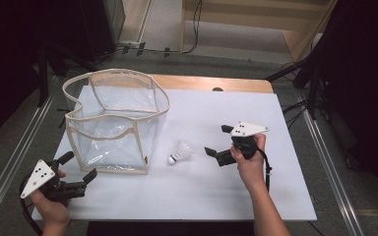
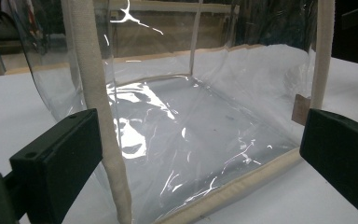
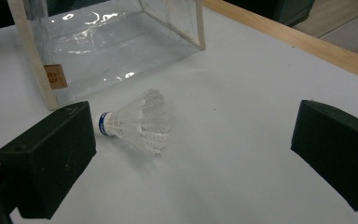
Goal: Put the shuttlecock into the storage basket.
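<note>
A white shuttlecock (image 1: 179,152) lies just right of the clear bag (image 1: 113,123). Both the left gripper (image 1: 81,167) and right gripper (image 1: 216,140) have fingers apart, holding nothing.

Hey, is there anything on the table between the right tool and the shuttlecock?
Nothing visible. The right tool is open, facing the shuttlecock, which lies on its side on the white tabletop with bare surface between them. The clear bag stands beyond the shuttlecock, not in the path.

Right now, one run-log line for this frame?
left gripper: open, facing clear bag | right gripper: open, near shuttlecock | shuttlecock: on its side on table, outside bag
</note>
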`<state>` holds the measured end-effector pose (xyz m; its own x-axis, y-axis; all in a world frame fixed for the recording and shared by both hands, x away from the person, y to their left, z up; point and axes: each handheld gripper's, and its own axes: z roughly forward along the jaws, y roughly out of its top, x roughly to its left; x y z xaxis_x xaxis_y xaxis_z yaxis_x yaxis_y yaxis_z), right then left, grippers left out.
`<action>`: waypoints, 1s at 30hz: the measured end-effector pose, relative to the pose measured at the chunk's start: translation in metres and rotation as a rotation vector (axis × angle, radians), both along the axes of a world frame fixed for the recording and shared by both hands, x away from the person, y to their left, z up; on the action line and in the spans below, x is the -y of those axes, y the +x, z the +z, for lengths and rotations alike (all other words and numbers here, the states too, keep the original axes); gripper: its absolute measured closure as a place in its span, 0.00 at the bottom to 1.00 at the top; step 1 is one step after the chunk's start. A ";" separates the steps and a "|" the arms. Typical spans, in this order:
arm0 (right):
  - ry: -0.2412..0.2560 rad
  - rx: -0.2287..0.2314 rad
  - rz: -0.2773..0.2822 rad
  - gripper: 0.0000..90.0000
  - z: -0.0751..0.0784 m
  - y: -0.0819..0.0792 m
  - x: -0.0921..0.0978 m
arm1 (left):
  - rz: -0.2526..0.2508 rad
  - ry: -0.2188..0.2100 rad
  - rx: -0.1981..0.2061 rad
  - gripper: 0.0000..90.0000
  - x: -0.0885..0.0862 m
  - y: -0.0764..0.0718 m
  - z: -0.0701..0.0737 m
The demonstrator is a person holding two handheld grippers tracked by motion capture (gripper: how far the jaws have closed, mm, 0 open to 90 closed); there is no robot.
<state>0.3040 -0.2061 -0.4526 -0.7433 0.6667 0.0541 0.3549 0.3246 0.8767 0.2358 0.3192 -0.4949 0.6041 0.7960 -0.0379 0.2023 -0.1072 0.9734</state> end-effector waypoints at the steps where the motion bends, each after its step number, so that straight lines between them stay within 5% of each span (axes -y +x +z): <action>1: 0.000 0.000 0.000 0.00 0.000 0.000 0.000 | 0.000 0.000 0.000 0.00 0.000 0.000 0.000; 6: 0.015 -0.023 -0.037 0.29 -0.003 0.005 -0.007 | 0.000 -0.002 0.000 0.00 0.000 0.000 0.000; 10: -0.010 -0.045 -0.063 0.34 -0.006 0.009 -0.011 | -0.001 -0.003 0.000 0.00 0.000 0.000 0.000; 12: 0.000 -0.067 -0.064 0.54 -0.010 0.013 -0.014 | 0.000 -0.003 0.000 0.00 0.000 0.000 0.000; 13: 0.000 -0.067 -0.064 0.54 -0.010 0.013 -0.014 | 0.000 -0.003 0.000 0.00 0.000 0.000 0.000; 14: -0.006 -0.086 -0.044 0.72 -0.013 0.016 -0.016 | -0.001 -0.003 0.000 0.00 0.000 0.000 0.000; 15: -0.006 -0.086 -0.044 0.72 -0.013 0.016 -0.016 | -0.002 -0.003 0.001 0.00 0.000 0.000 0.000; 16: -0.039 -0.109 -0.019 0.89 -0.018 0.020 -0.019 | -0.002 -0.002 0.001 0.00 0.000 0.001 0.000; 17: -0.042 -0.128 -0.002 0.94 -0.021 0.022 -0.020 | -0.002 -0.001 0.000 0.00 0.000 0.001 0.000; 30: -0.080 -0.204 0.103 0.97 -0.042 0.029 -0.043 | -0.003 -0.002 0.000 0.00 0.000 0.001 0.000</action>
<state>0.3327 -0.1633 -0.4948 -0.7870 0.5960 0.1597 0.4831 0.4342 0.7603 0.2363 0.3193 -0.4949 0.6068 0.7938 -0.0396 0.2017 -0.1056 0.9737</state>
